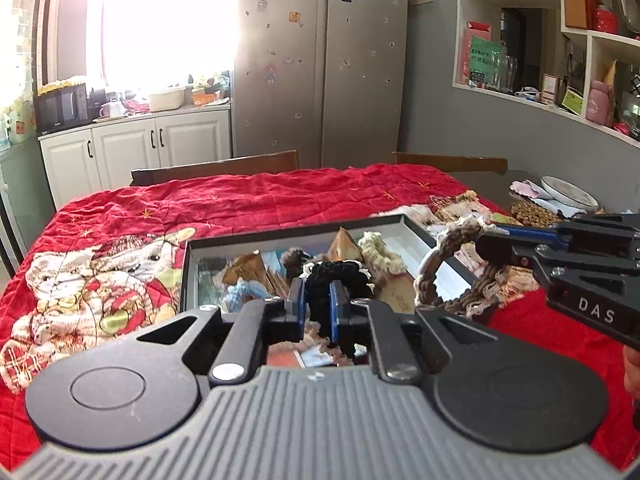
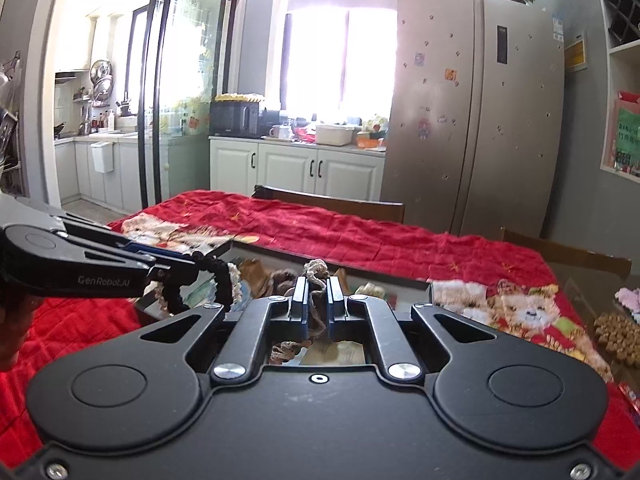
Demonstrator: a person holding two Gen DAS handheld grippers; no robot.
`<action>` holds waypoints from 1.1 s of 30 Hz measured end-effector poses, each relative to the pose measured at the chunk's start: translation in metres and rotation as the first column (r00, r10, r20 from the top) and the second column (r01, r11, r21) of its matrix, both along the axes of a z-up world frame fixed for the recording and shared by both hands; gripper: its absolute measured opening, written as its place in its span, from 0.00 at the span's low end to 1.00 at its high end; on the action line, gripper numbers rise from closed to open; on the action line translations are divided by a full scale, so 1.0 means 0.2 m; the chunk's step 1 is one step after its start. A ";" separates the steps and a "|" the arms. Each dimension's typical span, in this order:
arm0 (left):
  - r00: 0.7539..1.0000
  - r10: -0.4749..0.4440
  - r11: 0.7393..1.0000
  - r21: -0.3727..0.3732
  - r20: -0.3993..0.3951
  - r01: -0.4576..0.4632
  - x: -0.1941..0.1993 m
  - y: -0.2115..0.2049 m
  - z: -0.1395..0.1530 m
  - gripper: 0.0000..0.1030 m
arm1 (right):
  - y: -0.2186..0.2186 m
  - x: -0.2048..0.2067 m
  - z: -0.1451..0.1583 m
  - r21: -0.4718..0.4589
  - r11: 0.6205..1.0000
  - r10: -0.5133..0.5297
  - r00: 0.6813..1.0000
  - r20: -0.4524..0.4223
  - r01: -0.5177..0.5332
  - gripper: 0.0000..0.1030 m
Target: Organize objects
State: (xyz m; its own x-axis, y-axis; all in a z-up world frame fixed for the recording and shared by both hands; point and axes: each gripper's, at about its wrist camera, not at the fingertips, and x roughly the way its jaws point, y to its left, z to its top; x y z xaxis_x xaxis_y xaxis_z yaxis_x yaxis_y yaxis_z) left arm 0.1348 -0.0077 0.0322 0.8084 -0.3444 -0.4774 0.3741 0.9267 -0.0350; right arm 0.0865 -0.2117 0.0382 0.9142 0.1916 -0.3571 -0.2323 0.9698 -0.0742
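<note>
A shallow dark-rimmed box [image 1: 296, 230] lies on the red bear-print tablecloth and holds several knitted hair scrunchies. My left gripper [image 1: 318, 306] is shut on a black scrunchie [image 1: 338, 276] above the box's near side. My right gripper [image 2: 318, 304] is shut on a brown and cream scrunchie [image 2: 316, 272], held over the box [image 2: 240, 245]. In the left wrist view the right gripper [image 1: 486, 242] comes in from the right with that brown scrunchie [image 1: 440, 268] hanging as a loop. In the right wrist view the left gripper [image 2: 192, 264] comes in from the left with the black scrunchie [image 2: 218, 284].
The tablecloth [image 1: 240, 200] covers most of the table. A white plate [image 1: 568, 192] and a brown beaded mat [image 1: 532, 212] lie at the far right on bare table. Chair backs [image 1: 216, 166] stand behind the table. A fridge and kitchen cabinets stand further back.
</note>
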 end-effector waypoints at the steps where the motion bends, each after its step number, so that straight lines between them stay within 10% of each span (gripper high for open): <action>1: 1.000 0.004 1.000 -0.001 0.002 -0.004 0.01 0.00 0.00 0.14 | 0.00 0.02 0.01 0.002 1.000 -0.003 1.000 0.002 0.003 0.08; 33: 0.989 0.111 0.991 -0.060 -0.098 -0.117 0.46 0.02 -0.21 0.14 | 0.01 0.68 -0.30 0.194 0.980 -0.027 0.993 -0.112 0.049 0.08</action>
